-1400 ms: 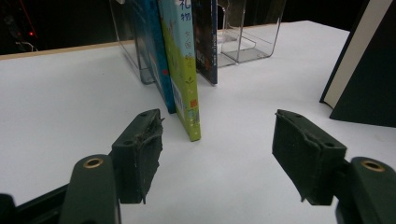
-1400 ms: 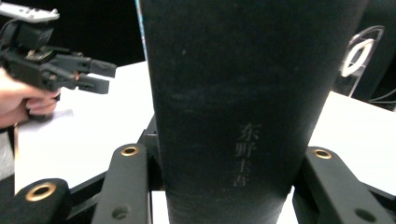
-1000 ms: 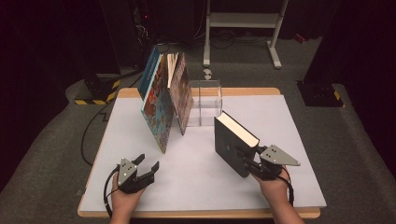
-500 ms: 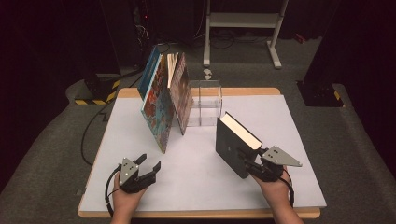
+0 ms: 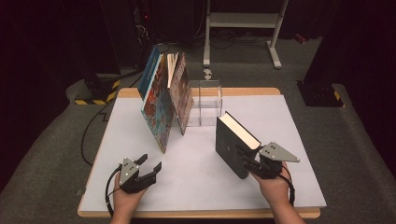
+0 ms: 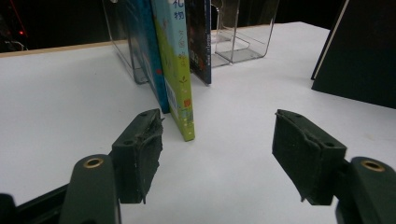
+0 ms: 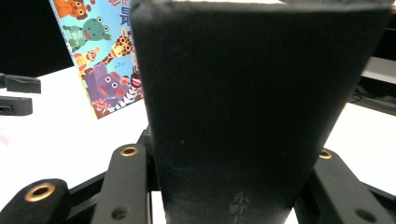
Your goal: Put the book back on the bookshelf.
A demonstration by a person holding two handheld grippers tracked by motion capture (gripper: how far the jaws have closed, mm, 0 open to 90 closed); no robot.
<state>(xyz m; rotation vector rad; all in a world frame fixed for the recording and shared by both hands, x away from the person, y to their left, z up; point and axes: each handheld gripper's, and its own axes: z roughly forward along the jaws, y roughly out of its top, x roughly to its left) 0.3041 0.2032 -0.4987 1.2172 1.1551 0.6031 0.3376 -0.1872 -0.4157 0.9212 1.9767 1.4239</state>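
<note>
Black claws [image 5: 152,164], brass-ringed screw holes, grey triangular plate, black trailing cables, bare forearms

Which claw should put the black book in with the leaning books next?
Right. The right claw already clamps the black book upright by its spine. The left claw sits open and empty, near the leaning books.

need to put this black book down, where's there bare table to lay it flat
Bare white table top lies between the empty left claw and the thick black hardcover book that the right claw grips. The far left strip is also free. It is crowded by the leaning colourful picture books and the clear acrylic stand.
</note>
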